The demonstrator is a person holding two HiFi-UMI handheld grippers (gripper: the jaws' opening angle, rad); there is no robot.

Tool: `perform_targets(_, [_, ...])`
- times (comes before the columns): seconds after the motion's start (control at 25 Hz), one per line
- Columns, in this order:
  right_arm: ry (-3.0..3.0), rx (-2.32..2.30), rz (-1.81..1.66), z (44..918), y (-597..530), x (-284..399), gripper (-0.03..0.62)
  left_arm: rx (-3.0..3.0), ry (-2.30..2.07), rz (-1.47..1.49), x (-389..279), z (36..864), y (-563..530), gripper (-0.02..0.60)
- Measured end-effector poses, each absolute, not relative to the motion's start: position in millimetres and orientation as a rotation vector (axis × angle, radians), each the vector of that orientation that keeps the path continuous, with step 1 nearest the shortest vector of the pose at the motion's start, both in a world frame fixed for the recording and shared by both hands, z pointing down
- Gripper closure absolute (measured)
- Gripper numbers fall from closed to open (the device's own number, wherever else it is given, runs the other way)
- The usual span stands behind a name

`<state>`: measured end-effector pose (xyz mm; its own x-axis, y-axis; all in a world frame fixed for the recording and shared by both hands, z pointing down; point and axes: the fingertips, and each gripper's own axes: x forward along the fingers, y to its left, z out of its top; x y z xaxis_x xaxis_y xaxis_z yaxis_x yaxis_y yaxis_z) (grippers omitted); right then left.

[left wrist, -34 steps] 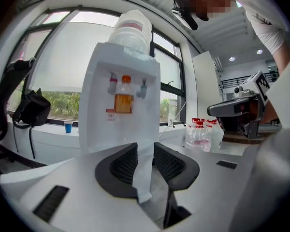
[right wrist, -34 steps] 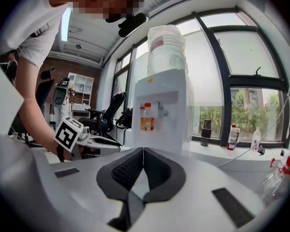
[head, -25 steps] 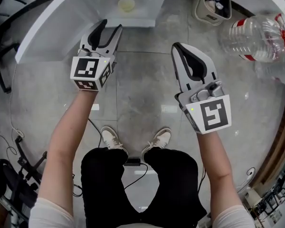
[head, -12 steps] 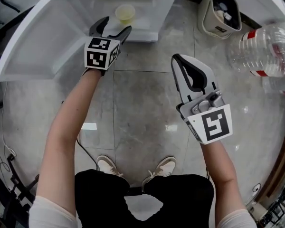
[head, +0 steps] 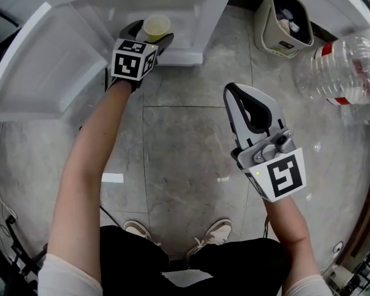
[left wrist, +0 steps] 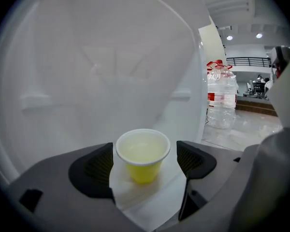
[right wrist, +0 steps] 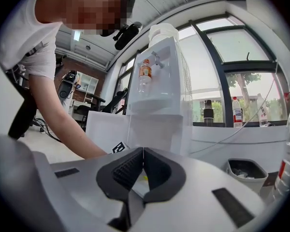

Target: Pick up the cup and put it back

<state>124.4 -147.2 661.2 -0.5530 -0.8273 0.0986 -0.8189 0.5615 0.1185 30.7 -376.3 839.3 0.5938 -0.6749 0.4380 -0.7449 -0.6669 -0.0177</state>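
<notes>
A small yellow cup (left wrist: 143, 156) with a white rim stands upright on the white ledge (left wrist: 150, 199) of a water dispenser. It holds pale liquid. The left gripper (left wrist: 144, 164) reaches in around it, one pad on each side. Its jaws are opening and the pads (left wrist: 99, 167) stand just off the cup's wall. From the head view, the cup (head: 156, 26) sits between the left gripper's (head: 149, 34) tips at the dispenser's foot. The right gripper (head: 234, 92) hovers over the floor to the right, shut with nothing in it, its pads (right wrist: 130, 167) pressed together.
A white hinged panel (head: 43, 66) spreads out left of the ledge. A grey waste bin (head: 283, 14) stands at the back right, with large clear water bottles (head: 339, 60) beside it. The dispenser's body (right wrist: 157, 76) rises behind. The person's shoes (head: 219, 232) are on the stone floor.
The left gripper has travelled forward from above the floor to the dispenser ledge, and its jaws have spread around the cup. The right gripper stayed shut and hardly moved.
</notes>
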Motion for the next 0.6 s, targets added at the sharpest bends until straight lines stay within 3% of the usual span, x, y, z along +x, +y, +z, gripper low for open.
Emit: perform_targets(0.6, [-2.691, 1.414, -0.042, 651, -154, 108, 0.574, 2.592, -1.266, 0.584, 30, 838, -387, 0.196])
